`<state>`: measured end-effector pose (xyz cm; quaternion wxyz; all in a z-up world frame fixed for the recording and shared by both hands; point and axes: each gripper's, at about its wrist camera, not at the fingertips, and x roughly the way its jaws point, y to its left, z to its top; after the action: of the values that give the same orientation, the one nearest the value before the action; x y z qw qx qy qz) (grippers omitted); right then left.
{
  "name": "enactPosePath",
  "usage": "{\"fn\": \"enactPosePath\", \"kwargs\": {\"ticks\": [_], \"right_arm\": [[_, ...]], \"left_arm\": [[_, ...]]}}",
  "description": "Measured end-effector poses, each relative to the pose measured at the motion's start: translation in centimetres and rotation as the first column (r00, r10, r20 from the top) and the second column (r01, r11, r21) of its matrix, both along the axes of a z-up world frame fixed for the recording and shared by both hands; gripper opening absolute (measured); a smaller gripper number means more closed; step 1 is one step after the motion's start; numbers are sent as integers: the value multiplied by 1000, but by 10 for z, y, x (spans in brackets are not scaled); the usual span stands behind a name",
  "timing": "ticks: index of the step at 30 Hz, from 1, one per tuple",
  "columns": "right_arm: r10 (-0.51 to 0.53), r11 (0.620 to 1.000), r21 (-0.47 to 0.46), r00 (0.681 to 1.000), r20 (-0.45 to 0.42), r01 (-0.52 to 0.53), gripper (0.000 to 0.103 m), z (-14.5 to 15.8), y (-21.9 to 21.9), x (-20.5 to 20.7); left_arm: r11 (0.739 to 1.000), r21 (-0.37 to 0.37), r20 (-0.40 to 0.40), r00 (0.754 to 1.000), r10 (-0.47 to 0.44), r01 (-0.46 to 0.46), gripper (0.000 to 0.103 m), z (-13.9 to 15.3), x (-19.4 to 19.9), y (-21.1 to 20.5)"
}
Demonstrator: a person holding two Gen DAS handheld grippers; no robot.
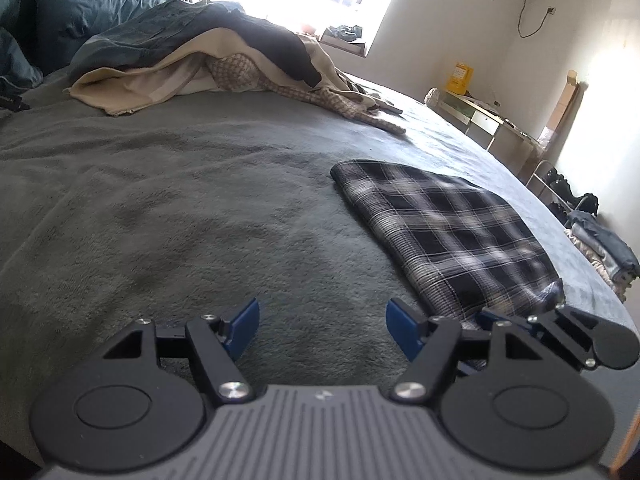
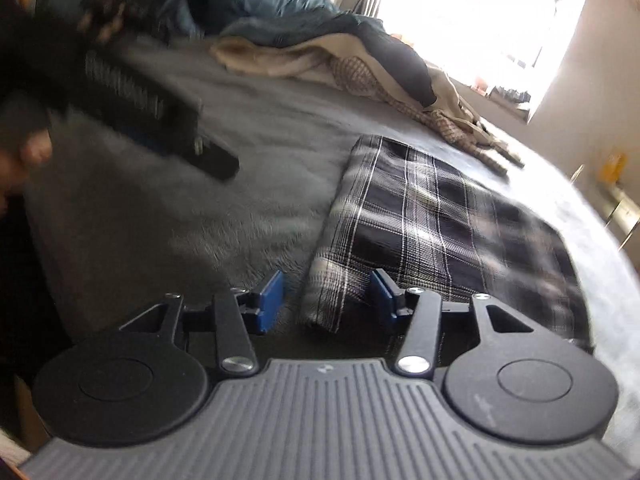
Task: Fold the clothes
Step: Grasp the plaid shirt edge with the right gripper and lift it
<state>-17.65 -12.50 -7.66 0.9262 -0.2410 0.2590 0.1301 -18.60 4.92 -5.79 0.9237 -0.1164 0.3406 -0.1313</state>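
Grey blanket [image 1: 168, 200] covers the bed, bright window behind. Left gripper [image 1: 322, 330] hovers over bare blanket, fingers [image 1: 246, 322] spread wide, nothing between them. Folded plaid shirt [image 1: 452, 232] lies flat just right of its right finger. Right gripper [image 2: 326, 300] has fingers [image 2: 272, 300] apart, straddling the shirt's near corner; pads not pressing the cloth. Unfolded pile of clothes [image 1: 224, 64] sits well beyond both sets of fingers, at the far side of the bed.
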Motion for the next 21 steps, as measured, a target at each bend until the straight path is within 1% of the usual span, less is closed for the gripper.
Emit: {"fn": "enactPosePath", "kwargs": {"ticks": [1, 2, 3, 5, 7, 9, 10, 11, 12, 13, 14, 15, 16, 17, 18, 19, 21], "right_arm": [[-4, 1000, -20, 1000, 8, 4, 43, -1, 2, 0], [-20, 999, -30, 1000, 19, 21, 31, -1, 2, 1], [-41, 998, -39, 999, 31, 42, 29, 1, 1, 2], [-43, 998, -47, 998, 34, 45, 29, 1, 0, 5], [-28, 995, -93, 998, 58, 33, 29, -4, 5, 5], [-1, 986, -163, 996, 89, 15, 29, -13, 10, 3], [10, 983, -184, 995, 101, 9, 25, -16, 11, 1], [7, 984, -176, 994, 112, 13, 16, -14, 10, 0], [-12, 991, -134, 992, 127, 29, 15, -7, 5, 0], [-42, 997, -62, 990, 135, 50, 13, 4, -4, 0], [-79, 996, 42, 988, 130, 74, 12, 17, -18, 2], [-118, 983, 153, 986, 118, 99, 12, 31, -33, 6], [-154, 957, 263, 983, 102, 123, 12, 45, -49, 9], [-186, 916, 373, 980, 70, 147, 12, 55, -67, 13], [-207, 864, 475, 978, 33, 167, 12, 62, -86, 18], [-222, 802, 568, 975, -5, 185, 12, 67, -105, 23], [-238, 675, 704, 968, -74, 220, 12, 68, -136, 32]], "left_arm": [[1000, -1, -1, 1000, 0, 0, 71, 0, 0, 1], [1000, -3, -2, 1000, 1, -1, 71, -1, -1, 2], [1000, -5, -3, 1000, 1, -1, 71, -1, 0, 2], [1000, -13, -6, 1000, 4, -4, 71, -2, 1, 4], [1000, -19, -7, 1000, 7, -7, 71, -2, 2, 5], [1000, -25, -5, 1000, 9, -9, 71, -2, 4, 5], [1000, -23, -4, 1000, 10, -10, 71, -1, 6, 5], [1000, -19, -4, 1000, 11, -11, 71, 0, 7, 4], [1000, -16, -3, 1000, 12, -12, 71, 2, 8, 4], [1000, -13, -2, 1000, 13, -13, 71, 3, 10, 4], [1000, -12, -3, 1000, 16, -16, 71, 3, 11, 5], [1000, -10, -4, 1000, 20, -20, 71, 4, 13, 6], [1000, -9, -5, 1000, 24, -24, 71, 4, 15, 6], [1000, -13, -10, 1000, 28, -28, 71, 4, 17, 7], [999, -18, -14, 999, 32, -33, 71, 4, 19, 8], [999, -24, -18, 999, 37, -37, 71, 3, 21, 8], [999, -31, -27, 999, 42, -42, 71, 2, 24, 9]]}}
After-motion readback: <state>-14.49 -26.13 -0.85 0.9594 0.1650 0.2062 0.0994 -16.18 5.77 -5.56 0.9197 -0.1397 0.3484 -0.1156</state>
